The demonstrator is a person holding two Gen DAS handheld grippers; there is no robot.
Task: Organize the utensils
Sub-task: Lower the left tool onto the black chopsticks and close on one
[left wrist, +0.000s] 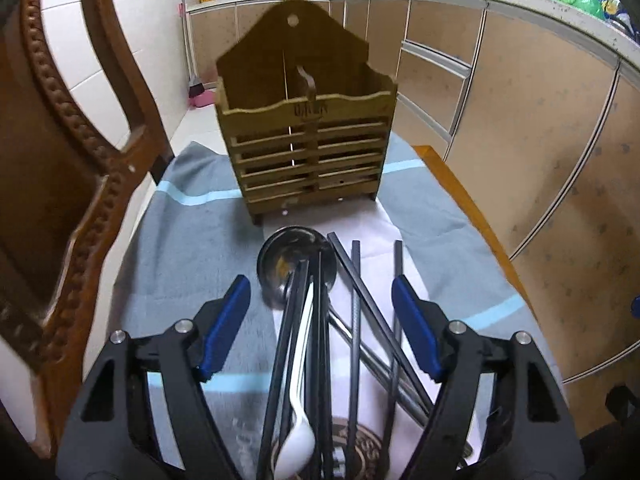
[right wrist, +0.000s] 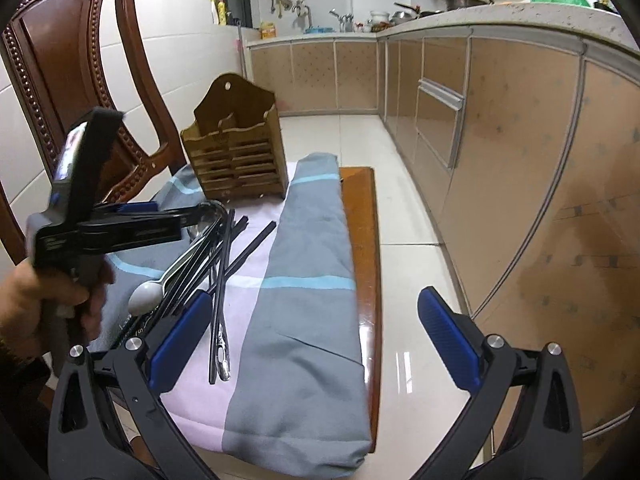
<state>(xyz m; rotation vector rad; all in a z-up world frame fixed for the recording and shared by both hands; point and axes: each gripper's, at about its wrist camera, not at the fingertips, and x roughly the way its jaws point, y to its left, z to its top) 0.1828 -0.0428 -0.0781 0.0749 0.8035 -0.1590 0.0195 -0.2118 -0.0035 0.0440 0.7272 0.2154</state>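
Observation:
A wooden slatted utensil holder [left wrist: 308, 132] [right wrist: 236, 152] stands upright at the far end of the cloth, and a utensil handle shows inside it. In front of it lies a pile: a steel ladle [left wrist: 288, 264], several black chopsticks [left wrist: 356, 280] [right wrist: 224, 264] and a white spoon [left wrist: 298, 420] [right wrist: 146, 296]. My left gripper [left wrist: 322, 316] [right wrist: 188, 212] hangs over this pile. Its blue pads stand apart on either side of the utensils without touching them. My right gripper [right wrist: 316, 336] is open over the grey cloth, right of the pile, holding nothing.
A grey, blue and pink cloth [right wrist: 296, 280] covers the wooden table [right wrist: 364, 240], whose right edge is bare. A carved wooden chair [right wrist: 80, 60] stands at the left. Kitchen cabinets [right wrist: 520, 160] and tiled floor [right wrist: 408, 216] lie to the right. A hand [right wrist: 52, 292] holds the left gripper.

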